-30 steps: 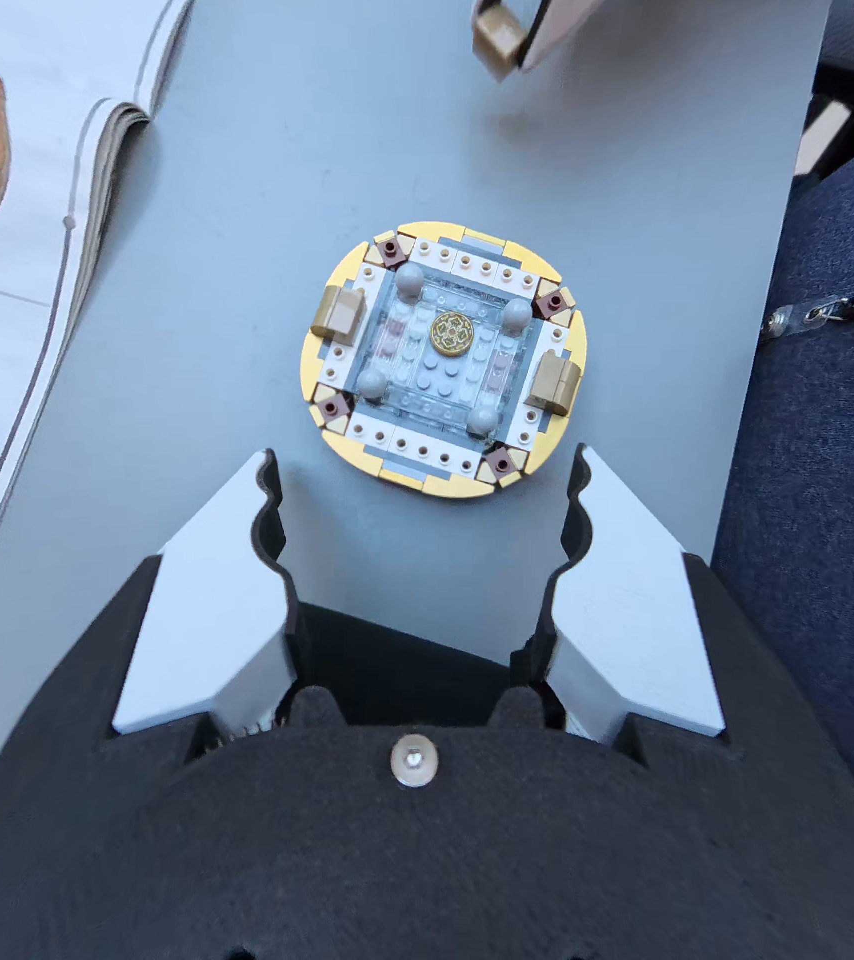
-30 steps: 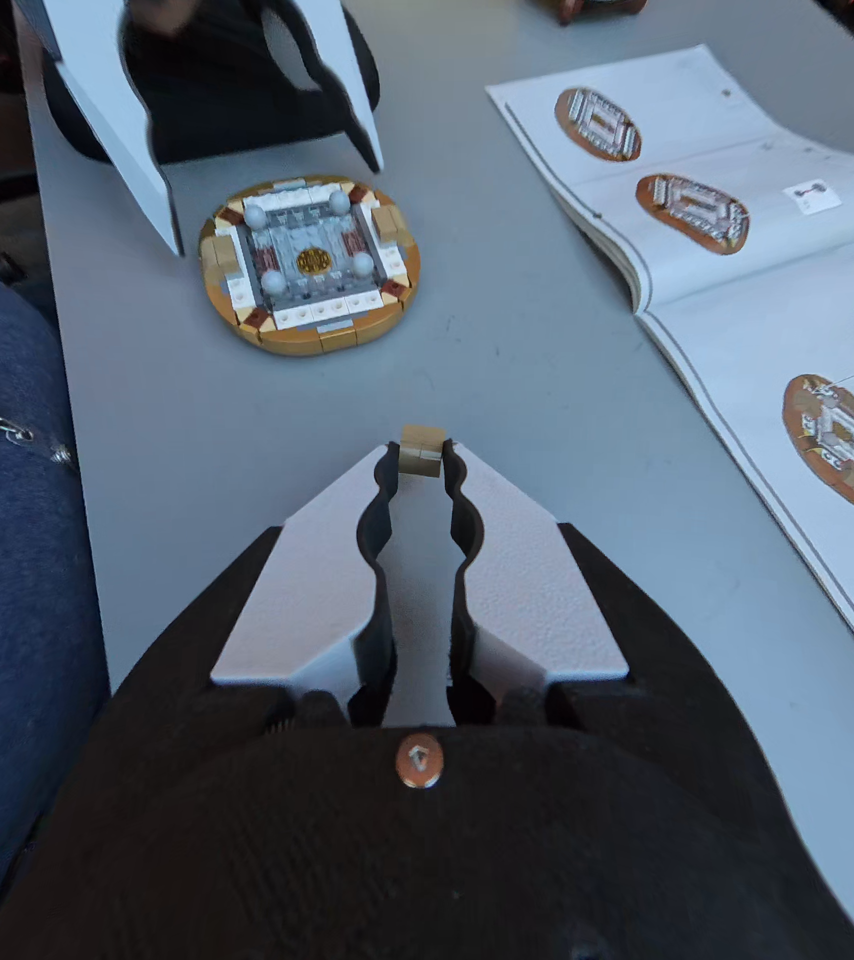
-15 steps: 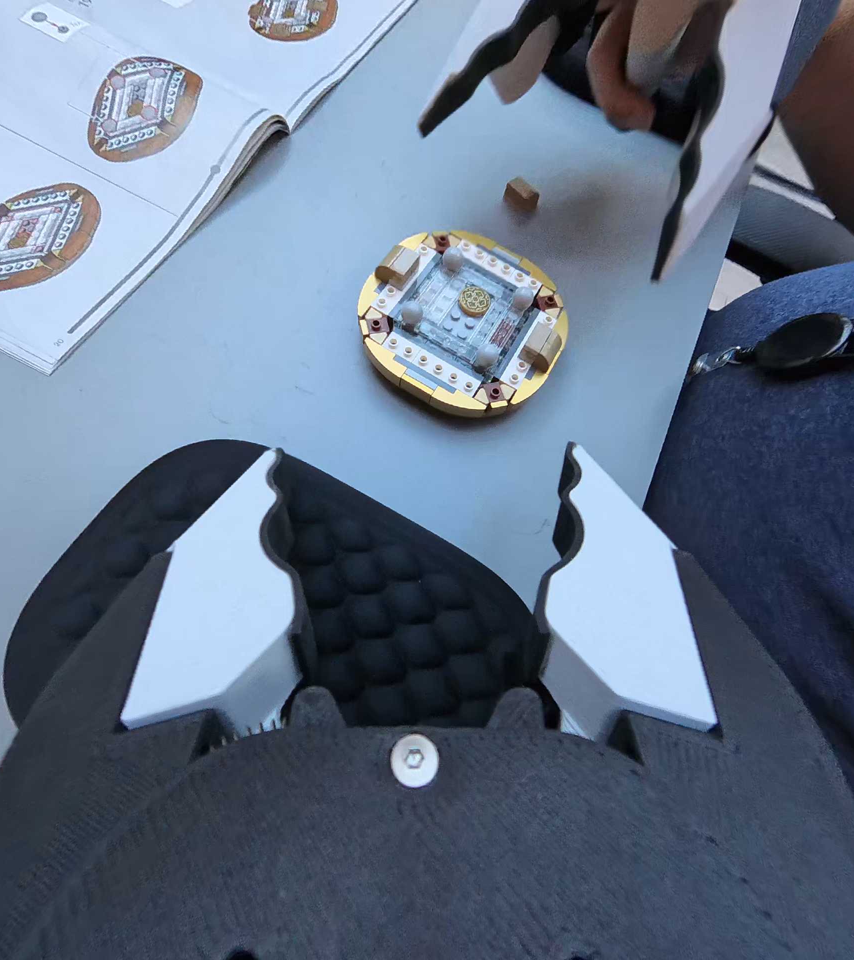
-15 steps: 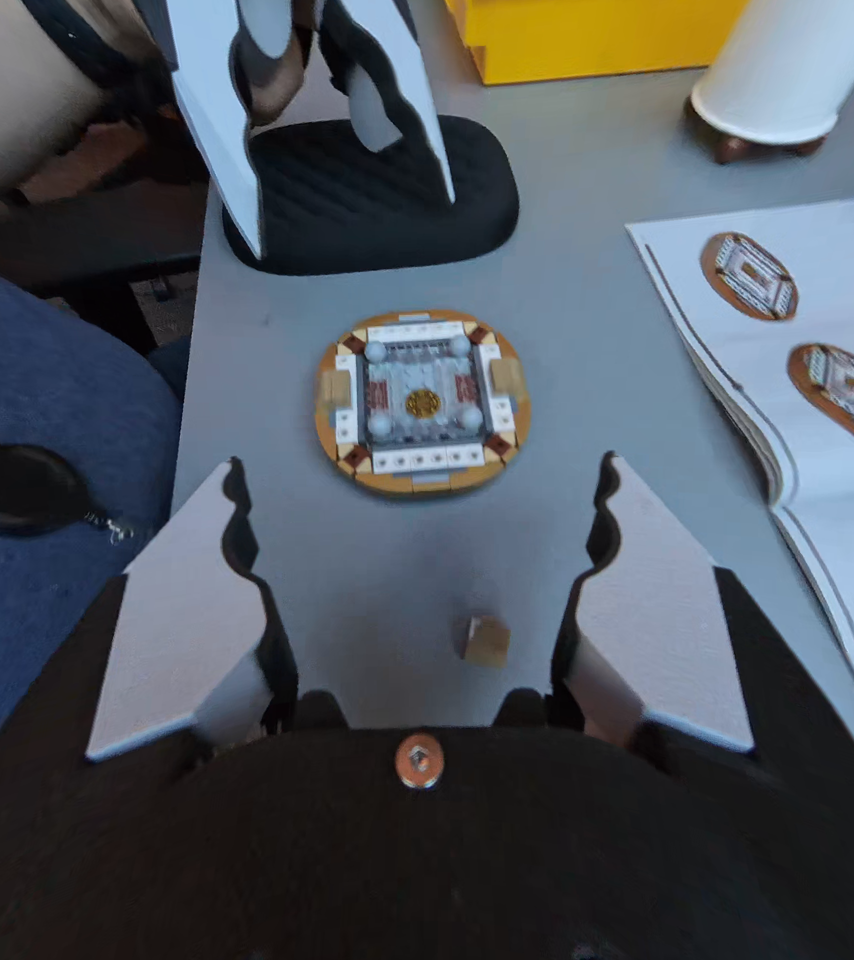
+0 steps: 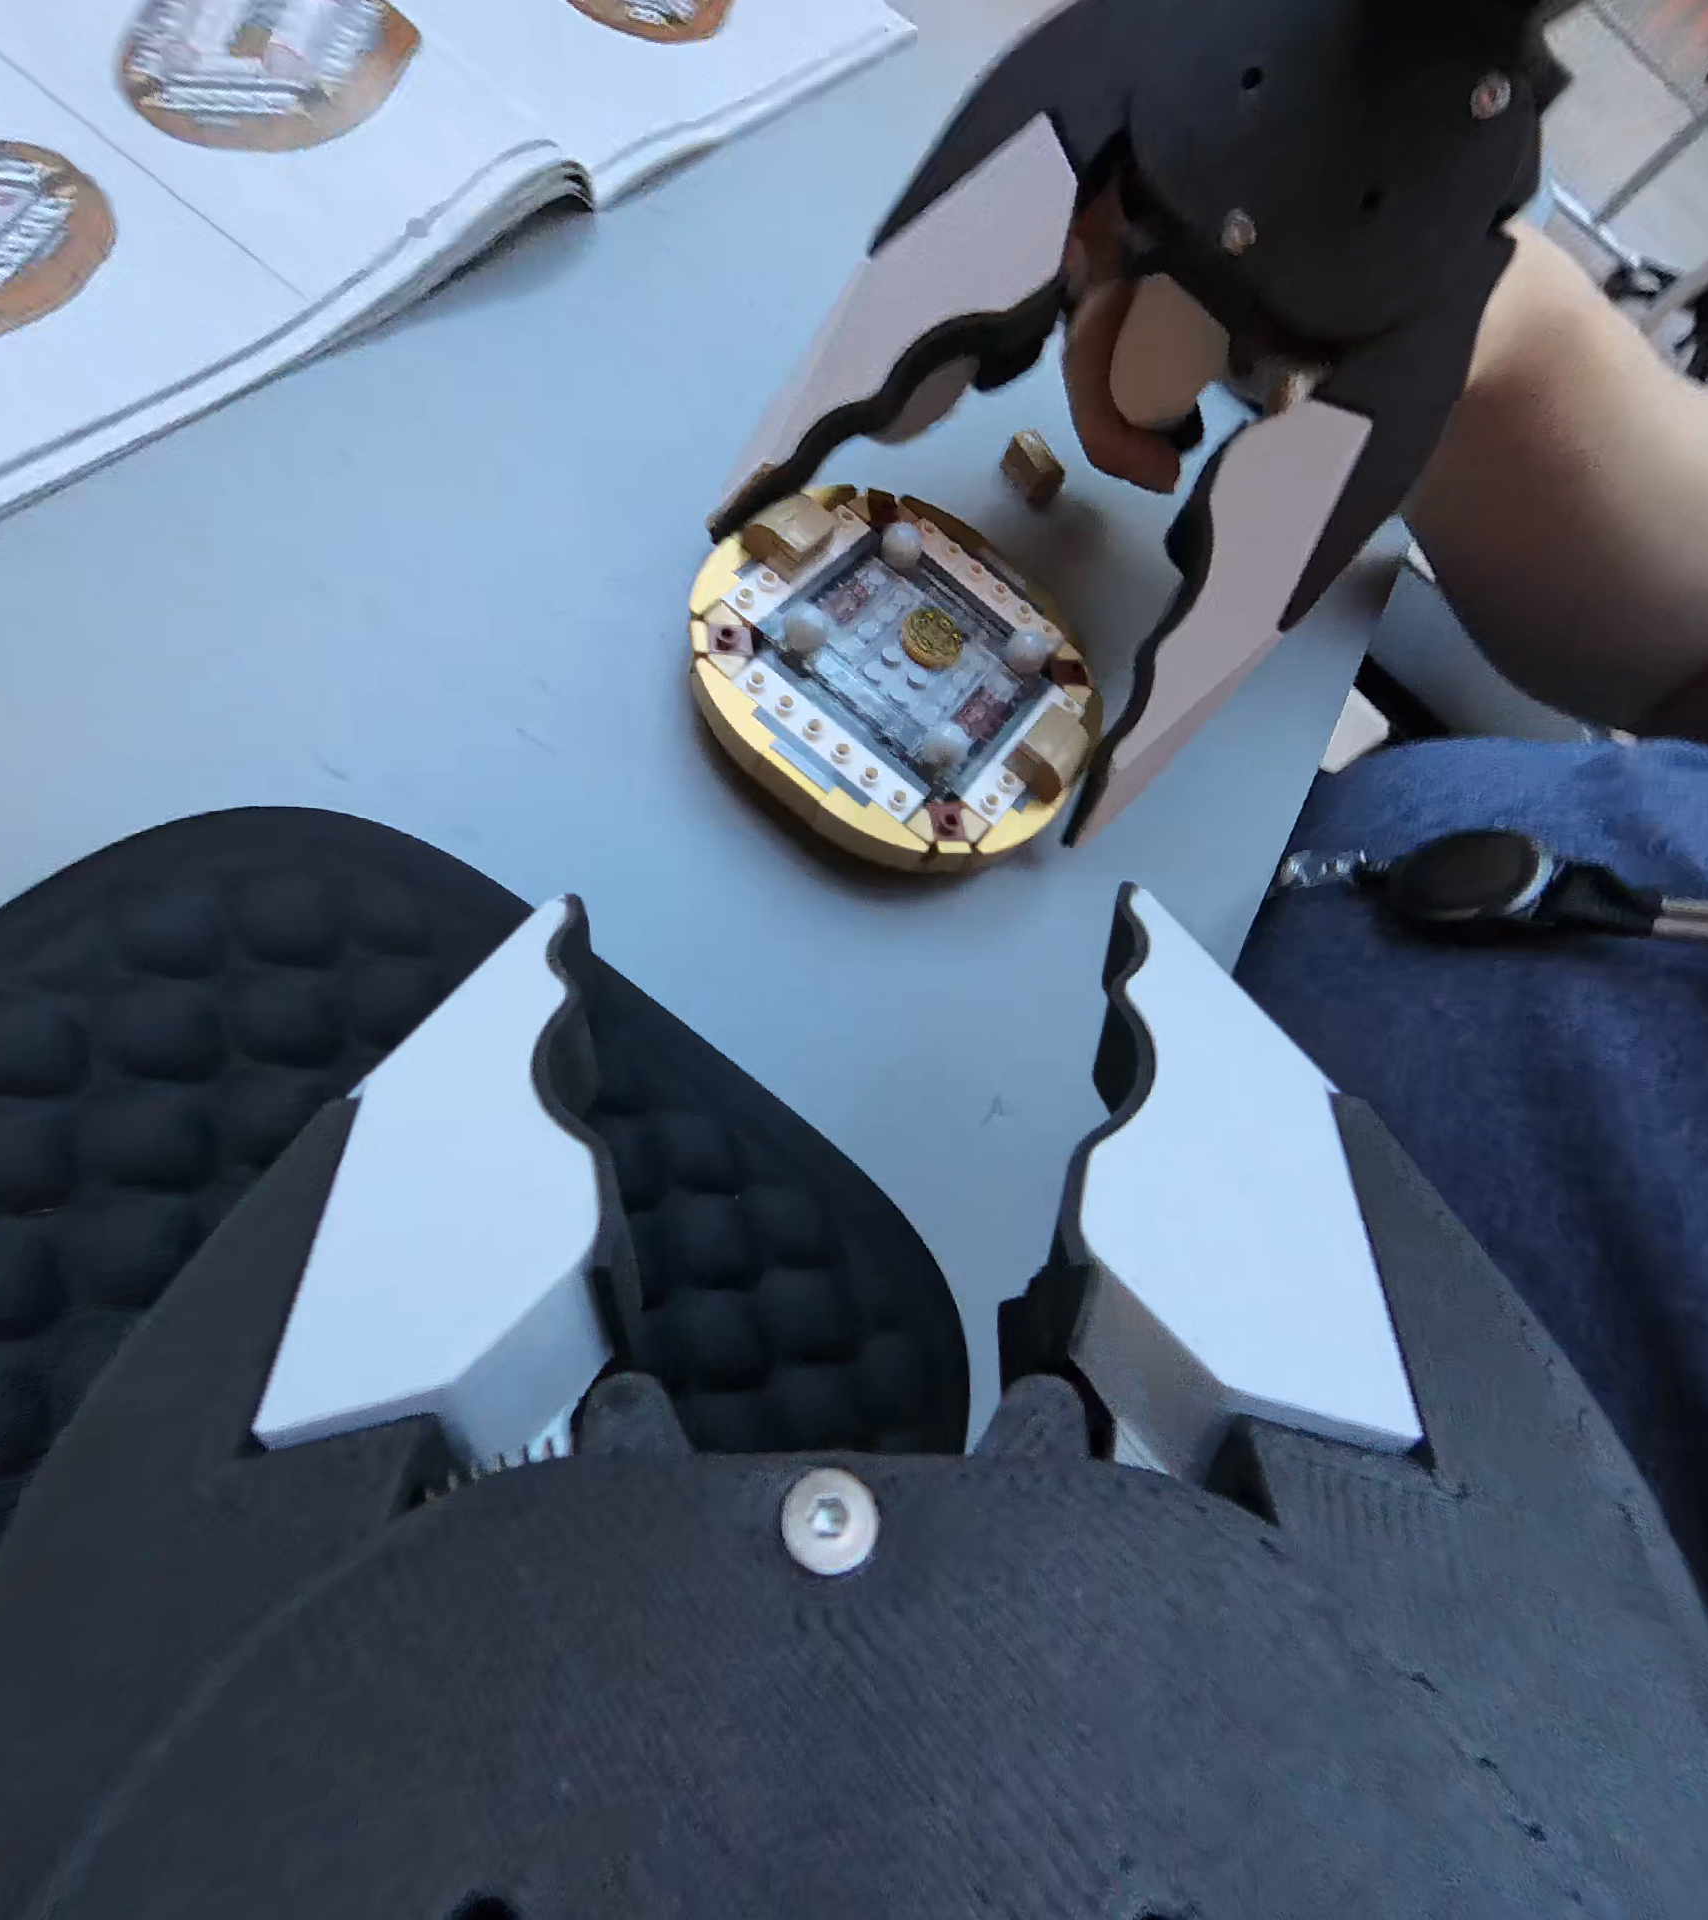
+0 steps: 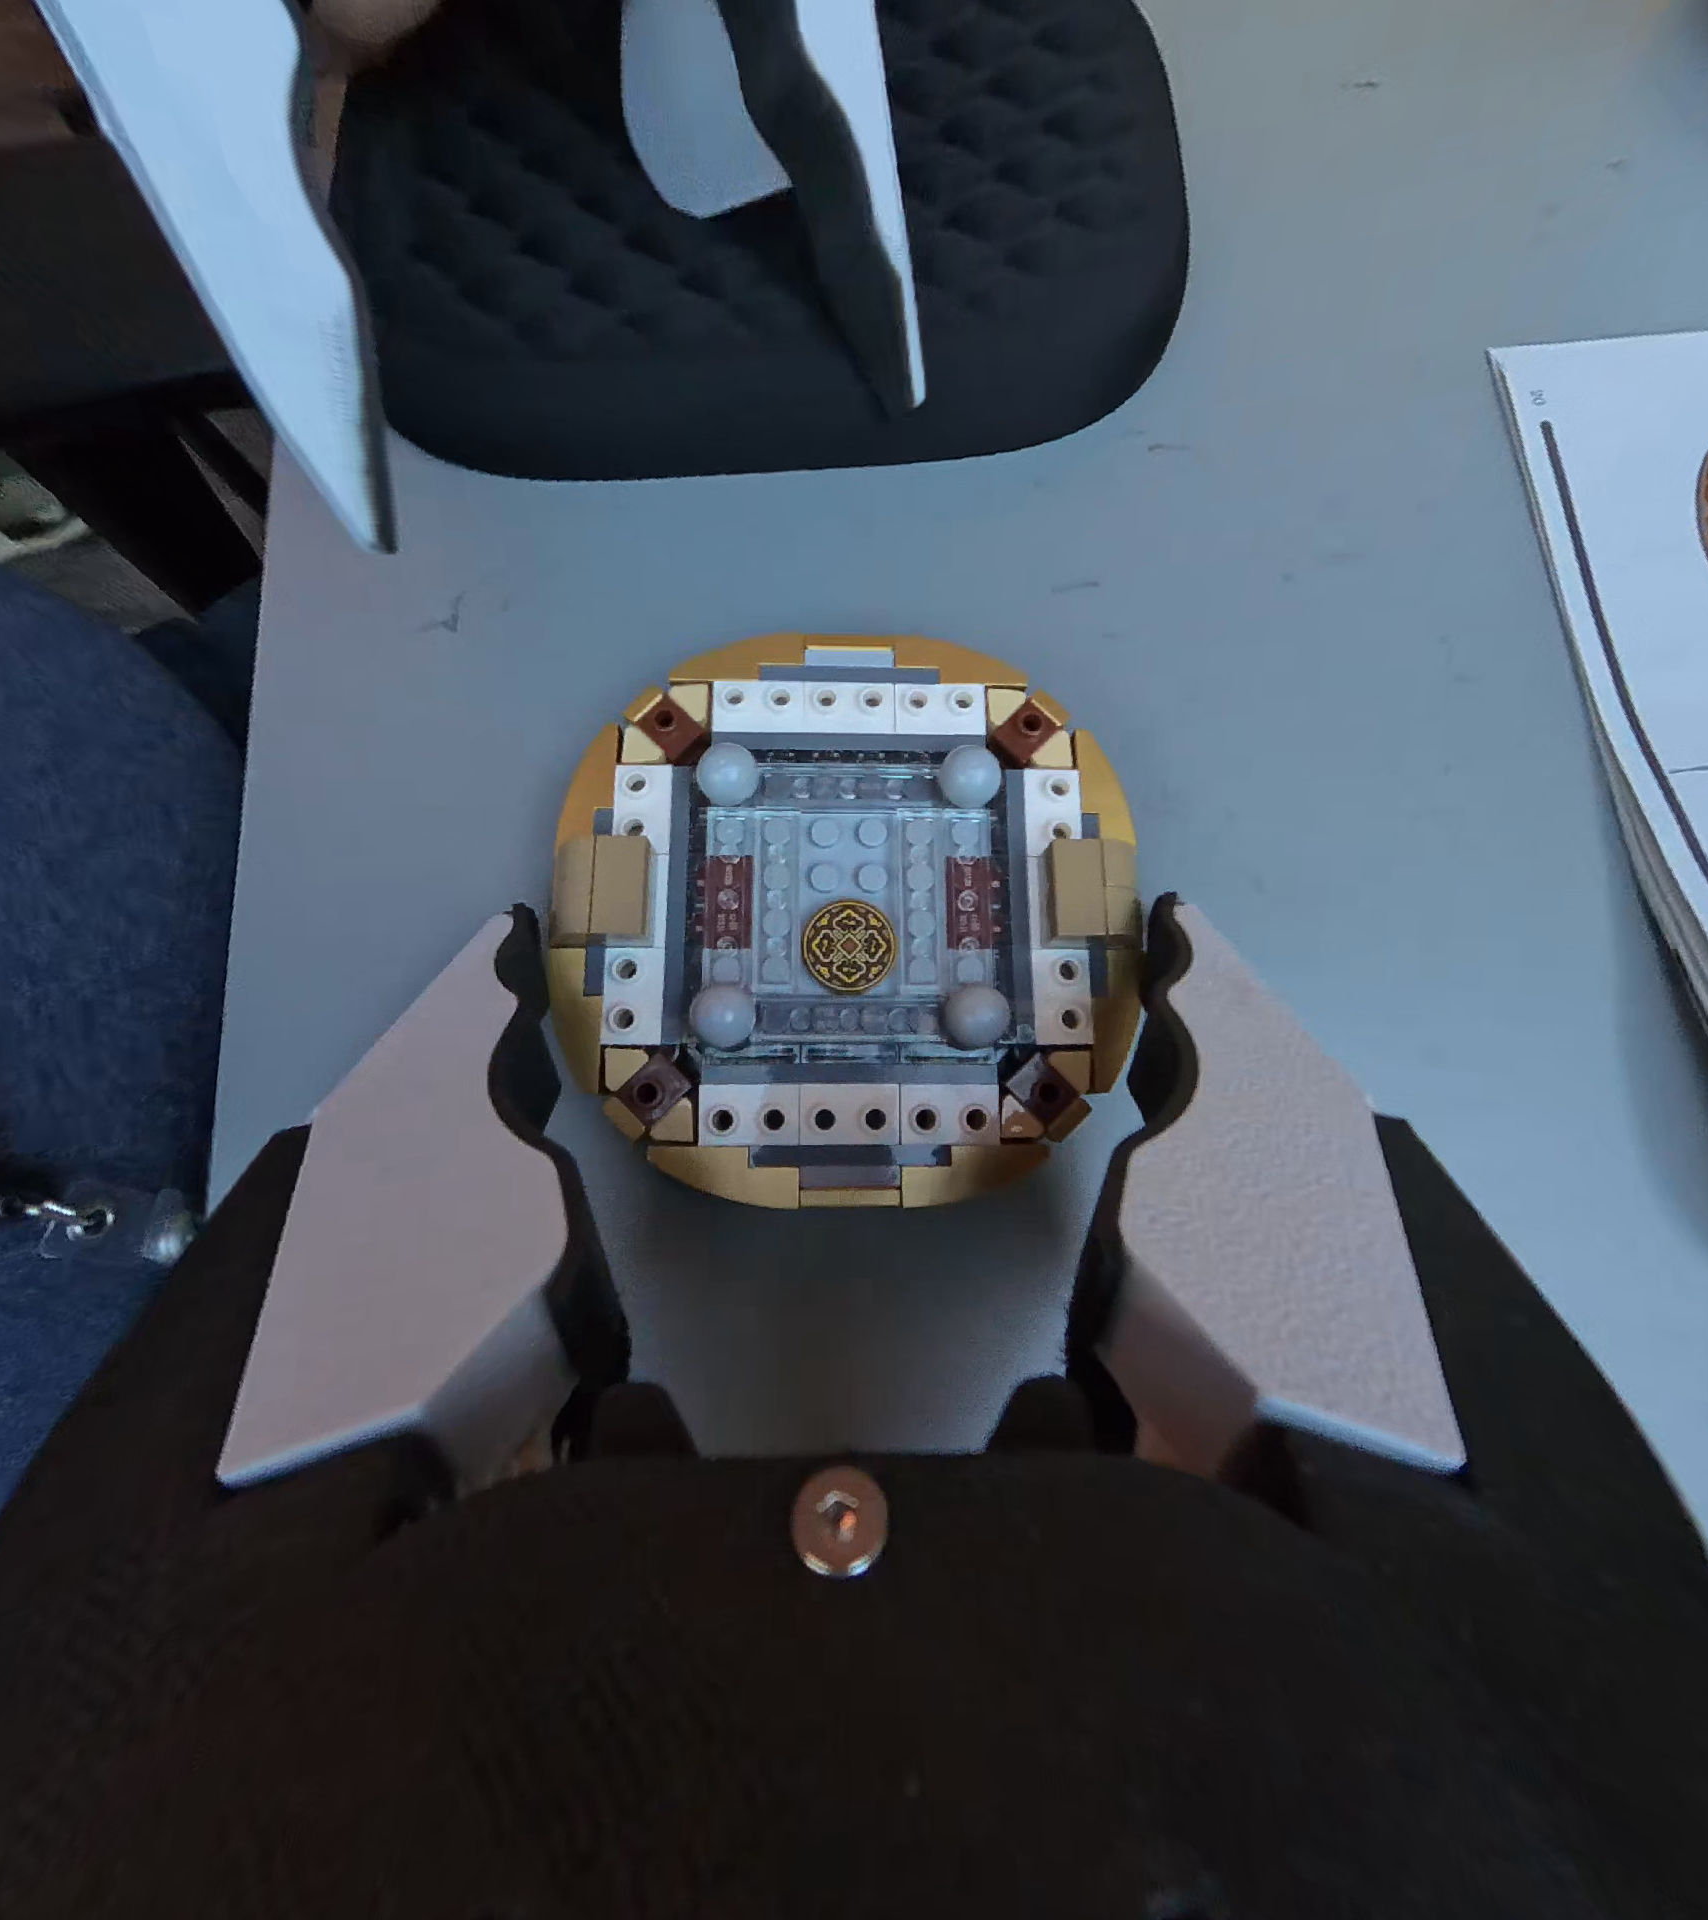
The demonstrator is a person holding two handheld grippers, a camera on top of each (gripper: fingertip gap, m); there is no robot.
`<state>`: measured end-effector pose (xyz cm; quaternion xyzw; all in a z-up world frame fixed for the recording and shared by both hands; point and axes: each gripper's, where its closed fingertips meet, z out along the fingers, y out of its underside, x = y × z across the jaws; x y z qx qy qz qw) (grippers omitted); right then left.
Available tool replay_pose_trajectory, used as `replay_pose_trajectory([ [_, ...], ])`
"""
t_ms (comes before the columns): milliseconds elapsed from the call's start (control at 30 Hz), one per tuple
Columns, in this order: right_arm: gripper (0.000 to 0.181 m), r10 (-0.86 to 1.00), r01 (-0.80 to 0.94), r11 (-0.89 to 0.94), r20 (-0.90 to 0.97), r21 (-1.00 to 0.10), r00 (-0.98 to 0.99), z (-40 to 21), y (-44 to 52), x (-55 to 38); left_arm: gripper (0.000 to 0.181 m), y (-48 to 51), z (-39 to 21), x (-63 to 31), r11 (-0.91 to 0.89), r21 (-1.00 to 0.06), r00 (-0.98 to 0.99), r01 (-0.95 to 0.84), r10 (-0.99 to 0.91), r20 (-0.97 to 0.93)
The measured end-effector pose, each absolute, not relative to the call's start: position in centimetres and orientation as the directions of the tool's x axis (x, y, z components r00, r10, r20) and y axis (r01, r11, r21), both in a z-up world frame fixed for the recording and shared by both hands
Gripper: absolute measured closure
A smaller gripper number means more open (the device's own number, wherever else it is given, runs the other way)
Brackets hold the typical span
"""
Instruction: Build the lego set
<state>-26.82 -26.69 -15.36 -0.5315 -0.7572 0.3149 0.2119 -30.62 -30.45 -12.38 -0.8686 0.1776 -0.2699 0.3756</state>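
Bracketing of the round lego model (image 6: 845, 920) by the right gripper (image 6: 845, 920) is judged to be the step in hand: its fingers are spread wide on either side of the model, which lies on the grey table (image 6: 1297, 582) near its edge. Contact cannot be told. The left gripper (image 5: 845, 920) is held apart and empty, nearer than the model. Next, a gentle closing is called for. Only in the left wrist view is a loose tan brick (image 5: 1032, 481) seen, just beyond the model.
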Motion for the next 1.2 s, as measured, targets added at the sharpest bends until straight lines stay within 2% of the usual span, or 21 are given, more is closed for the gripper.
replay_pose_trajectory([
  [33,0.068,0.941,0.672,0.194,-0.058,-0.715,-0.334,-15.1,-26.7,-26.8,0.086,-30.1,-12.1,-30.8,-0.666,-0.744,0.802,-0.059,-0.475,0.362],
  [100,0.068,0.936,0.669,0.101,-0.158,-0.736,-0.316,-14.6,-26.7,-26.8,0.086,-29.7,-11.5,-30.8,-0.703,-0.710,0.785,0.042,-0.416,0.459],
  [167,0.068,0.918,0.666,0.015,-0.254,-0.745,-0.305,-14.1,-26.6,-26.7,0.107,-29.9,-9.9,-29.6,-0.727,-0.669,0.683,0.155,-0.410,0.604],
  [200,0.068,0.908,0.666,-0.024,-0.295,-0.745,-0.298,-13.9,-26.6,-26.6,0.109,-30.1,-8.9,-28.7,-0.743,-0.631,0.603,0.222,-0.404,0.688],
  [267,0.068,0.897,0.656,-0.054,-0.325,-0.753,-0.300,-13.7,-26.5,-26.5,0.107,-30.0,-8.0,-27.9,-0.779,-0.533,0.472,0.330,-0.352,0.808],
  [400,0.067,0.897,0.652,-0.041,-0.315,-0.757,-0.310,-13.8,-26.5,-26.2,0.104,-29.5,-9.7,-27.3,-0.826,-0.308,0.357,0.472,-0.140,0.923],
  [433,0.067,0.895,0.651,-0.044,-0.319,-0.758,-0.311,-13.8,-26.5,-26.2,0.098,-29.5,-9.5,-27.0,-0.824,-0.274,0.325,0.497,-0.116,0.939],
  [567,0.067,0.885,0.643,-0.070,-0.345,-0.762,-0.313,-13.6,-26.5,-26.1,0.088,-29.9,-9.3,-26.6,-0.819,-0.255,0.347,0.513,-0.074,0.935],
  [633,0.067,0.877,0.638,-0.090,-0.364,-0.765,-0.313,-13.5,-26.4,-26.1,0.085,-30.1,-9.7,-25.9,-0.832,-0.207,0.314,0.514,-0.042,0.948],
  [800,0.068,0.870,0.638,-0.089,-0.372,-0.765,-0.325,-13.4,-26.5,-25.9,0.096,-28.5,-8.8,-26.1,-0.774,-0.091,0.117,0.627,-0.022,0.993],
  [867,0.068,0.870,0.638,-0.088,-0.370,-0.765,-0.325,-13.5,-26.5,-25.8,0.101,-28.1,-9.3,-25.8,-0.771,-0.108,0.153,0.627,-0.014,0.988],
  [1100,0.067,0.880,0.623,-0.030,-0.316,-0.782,-0.354,-13.7,-26.6,-25.5,0.101,-27.3,-10.3,-24.1,-0.821,-0.089,0.176,0.564,0.015,0.984],
  [1200,0.068,0.895,0.596,0.027,-0.246,-0.803,-0.372,-13.8,-26.6,-25.2,0.118,-26.7,-10.4,-23.8,-0.818,-0.078,0.150,0.570,0.010,0.989],
])
